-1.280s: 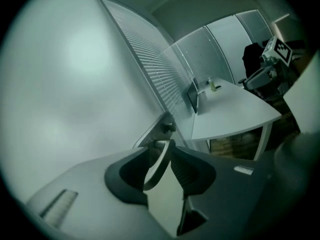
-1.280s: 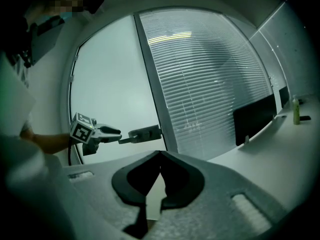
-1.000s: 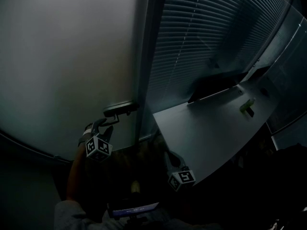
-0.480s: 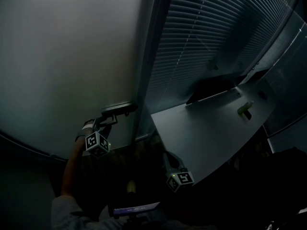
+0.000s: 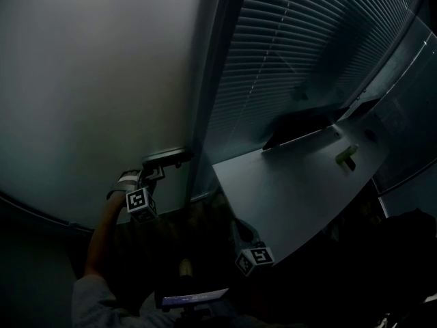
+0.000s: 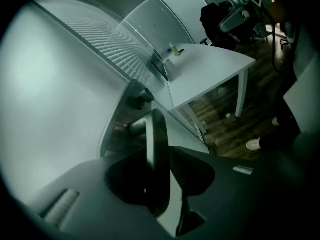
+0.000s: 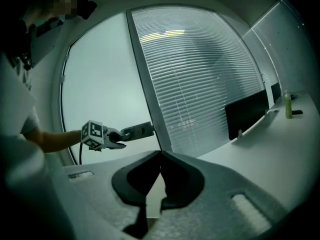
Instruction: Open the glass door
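The frosted glass door [image 5: 102, 80] fills the left of the head view, with its dark lever handle [image 5: 167, 158] near the frame. My left gripper [image 5: 156, 175] reaches up to that handle, its marker cube just below. In the left gripper view the handle [image 6: 155, 134] stands between the jaws of the left gripper [image 6: 159, 159], which are closing, with a thin gap still showing beside it. The right gripper view shows the same handle [image 7: 137, 130] and left gripper [image 7: 119, 139] from the side. My right gripper [image 5: 240, 232] hangs low and apart, its tips [image 7: 160, 156] meeting on nothing.
Right of the door frame [image 5: 212, 80] runs a glass partition with slatted blinds [image 5: 293, 53]. A white desk [image 5: 293, 190] juts toward me, carrying a dark monitor [image 5: 300, 125] and a small green bottle [image 5: 346, 156]. Wooden floor [image 6: 225, 119] and an office chair [image 6: 225, 19] lie behind.
The left gripper has rolled and settled a little lower at the handle, with its marker cube turned. The right gripper has stayed where it was.
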A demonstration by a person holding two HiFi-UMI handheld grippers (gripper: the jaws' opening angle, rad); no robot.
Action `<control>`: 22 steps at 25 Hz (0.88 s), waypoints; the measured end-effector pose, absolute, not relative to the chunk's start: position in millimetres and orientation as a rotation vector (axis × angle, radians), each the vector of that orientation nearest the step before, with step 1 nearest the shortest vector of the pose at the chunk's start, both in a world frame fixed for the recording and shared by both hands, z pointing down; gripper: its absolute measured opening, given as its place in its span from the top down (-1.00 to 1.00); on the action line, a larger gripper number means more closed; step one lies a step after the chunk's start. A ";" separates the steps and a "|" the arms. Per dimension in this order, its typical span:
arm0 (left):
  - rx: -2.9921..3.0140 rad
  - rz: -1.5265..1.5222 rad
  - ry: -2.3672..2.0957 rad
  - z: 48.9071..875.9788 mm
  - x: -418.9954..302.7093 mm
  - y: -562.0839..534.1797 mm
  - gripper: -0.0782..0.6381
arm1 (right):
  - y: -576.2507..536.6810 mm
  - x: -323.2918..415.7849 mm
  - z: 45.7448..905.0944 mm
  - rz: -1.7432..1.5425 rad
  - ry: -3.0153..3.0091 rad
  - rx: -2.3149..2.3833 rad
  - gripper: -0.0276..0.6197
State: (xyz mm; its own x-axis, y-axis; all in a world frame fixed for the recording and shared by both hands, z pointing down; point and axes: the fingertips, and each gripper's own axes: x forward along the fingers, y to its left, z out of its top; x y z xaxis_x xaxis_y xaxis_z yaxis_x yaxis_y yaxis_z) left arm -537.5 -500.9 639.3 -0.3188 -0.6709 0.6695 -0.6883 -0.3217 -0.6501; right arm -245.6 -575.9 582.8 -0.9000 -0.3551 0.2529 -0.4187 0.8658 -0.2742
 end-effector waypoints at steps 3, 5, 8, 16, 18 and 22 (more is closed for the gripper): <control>1.812 1.820 -1.780 650.6 -538.9 -502.1 0.47 | -575.1 -241.6 584.1 0.497 -2.833 0.617 0.91; 1.792 1.855 -1.796 645.0 -540.4 -503.0 0.56 | -575.3 -237.2 582.0 0.501 -2.827 0.629 0.91; 1.754 1.922 -1.802 638.1 -542.7 -504.6 0.75 | -577.4 -233.5 584.8 0.501 -2.821 0.640 0.91; 1.830 1.848 -1.820 638.3 -538.5 -505.0 0.78 | -572.0 -238.1 584.0 0.507 -2.823 0.637 0.91; 1.842 1.864 -1.828 637.7 -539.2 -506.2 0.78 | -571.7 -239.8 583.2 0.503 -2.827 0.633 0.91; 1.872 1.823 -1.864 641.0 -537.4 -509.5 0.78 | -572.4 -239.0 588.5 0.502 -2.826 0.637 0.91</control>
